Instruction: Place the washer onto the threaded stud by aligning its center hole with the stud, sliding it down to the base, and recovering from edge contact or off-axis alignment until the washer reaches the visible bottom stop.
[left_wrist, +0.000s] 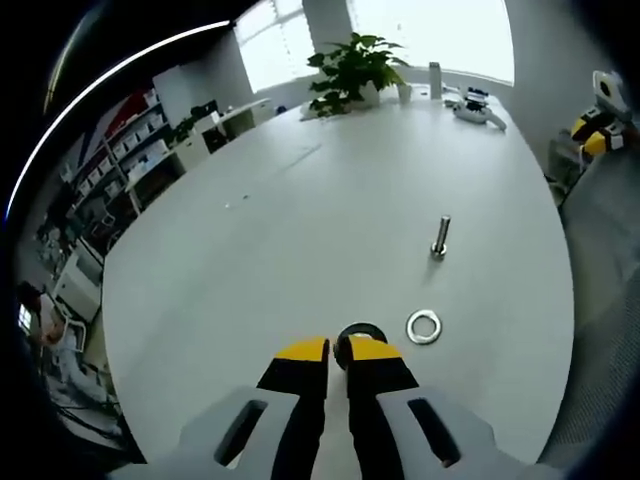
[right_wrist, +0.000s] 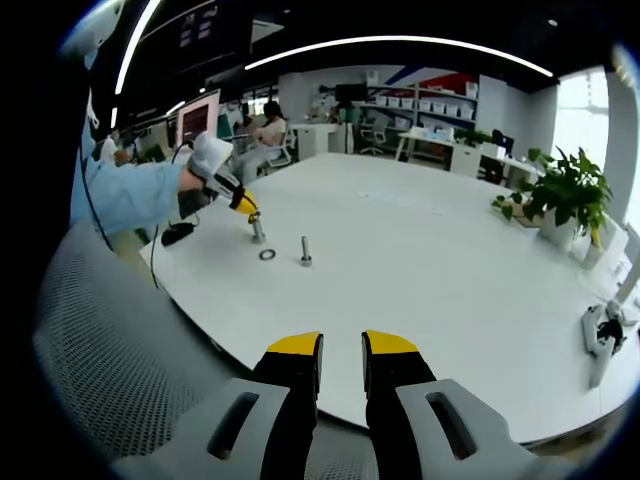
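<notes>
While the left hand-held gripper (left_wrist: 338, 358) pinches a dark ring (left_wrist: 361, 334) between nearly closed jaws, the washer (left_wrist: 423, 326) lies flat on the white counter (left_wrist: 300, 220) near the upright stud (left_wrist: 440, 237); the right hand-held gripper (right_wrist: 341, 352) hangs narrowly parted, empty.

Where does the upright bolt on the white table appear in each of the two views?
Left gripper view: bolt right of centre, beyond the loose washer.
Right gripper view: bolt left of centre, right of the washer.
Shared landmark: the potted plant.
</notes>
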